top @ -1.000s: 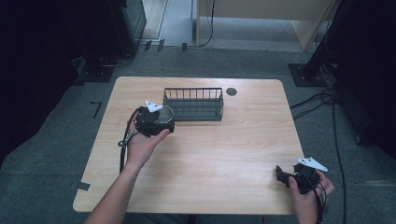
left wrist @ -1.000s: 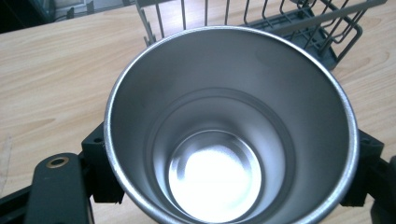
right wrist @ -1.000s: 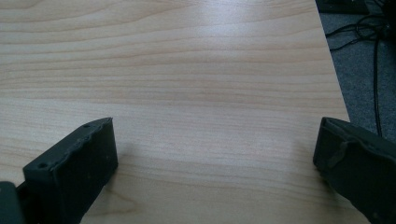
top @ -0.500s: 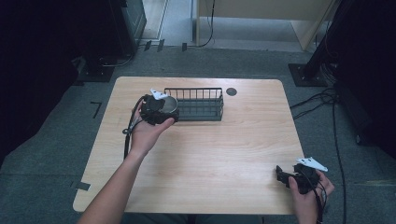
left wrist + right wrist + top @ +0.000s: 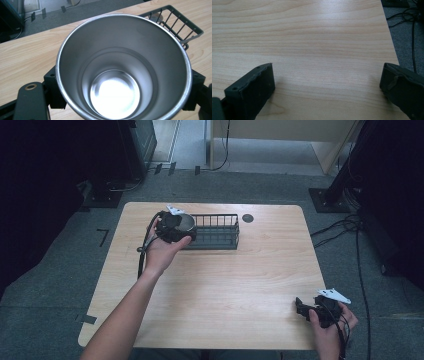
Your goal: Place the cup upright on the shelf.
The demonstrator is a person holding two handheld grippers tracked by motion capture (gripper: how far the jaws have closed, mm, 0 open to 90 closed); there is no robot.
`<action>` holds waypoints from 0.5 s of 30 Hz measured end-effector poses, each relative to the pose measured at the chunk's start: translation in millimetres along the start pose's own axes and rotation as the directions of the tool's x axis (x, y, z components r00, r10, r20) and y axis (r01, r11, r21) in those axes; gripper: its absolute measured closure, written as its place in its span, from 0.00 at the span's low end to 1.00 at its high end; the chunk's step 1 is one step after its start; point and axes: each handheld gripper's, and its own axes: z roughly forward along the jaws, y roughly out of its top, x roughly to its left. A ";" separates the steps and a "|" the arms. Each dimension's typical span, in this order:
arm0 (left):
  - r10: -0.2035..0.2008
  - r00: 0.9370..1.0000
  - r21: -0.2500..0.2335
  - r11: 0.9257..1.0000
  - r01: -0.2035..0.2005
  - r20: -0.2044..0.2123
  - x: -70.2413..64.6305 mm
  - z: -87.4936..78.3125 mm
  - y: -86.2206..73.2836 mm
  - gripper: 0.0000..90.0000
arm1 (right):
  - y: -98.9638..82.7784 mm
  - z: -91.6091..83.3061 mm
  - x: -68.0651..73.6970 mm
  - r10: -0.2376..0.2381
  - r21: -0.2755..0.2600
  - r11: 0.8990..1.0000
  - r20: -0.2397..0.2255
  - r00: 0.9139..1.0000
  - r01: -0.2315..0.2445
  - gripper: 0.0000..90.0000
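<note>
Item: steel cup (image 5: 122,75), empty, clamped between the jaws of the left gripper (image 5: 172,227), carried at the left end of the wire basket (image 5: 216,231), above its rim.
Item: right gripper (image 5: 320,307), jaws wide, nothing between them, resting at the table (image 5: 225,290) corner well away from the basket.
Step in hand: carrying the cup to the basket, by appearance.
Next move calls for: centring the cup over the basket's opening, lowering it inside clear of the wires, then releasing.
</note>
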 end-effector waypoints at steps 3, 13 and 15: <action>-0.006 1.000 -0.003 1.000 0.006 -0.002 2.5 3.2 6.4 0.21 | 0.0 0.0 0.0 0.000 0.000 1.000 0.000 1.000 0.000 0.00; -0.013 1.000 -0.014 1.000 0.012 -0.012 9.8 16.3 30.2 0.21 | 0.0 0.0 0.0 0.000 0.000 1.000 0.000 1.000 0.000 0.00; -0.013 1.000 -0.016 1.000 0.013 -0.011 10.2 18.3 31.8 0.21 | 0.0 0.0 0.0 0.000 0.000 1.000 0.000 1.000 0.000 0.00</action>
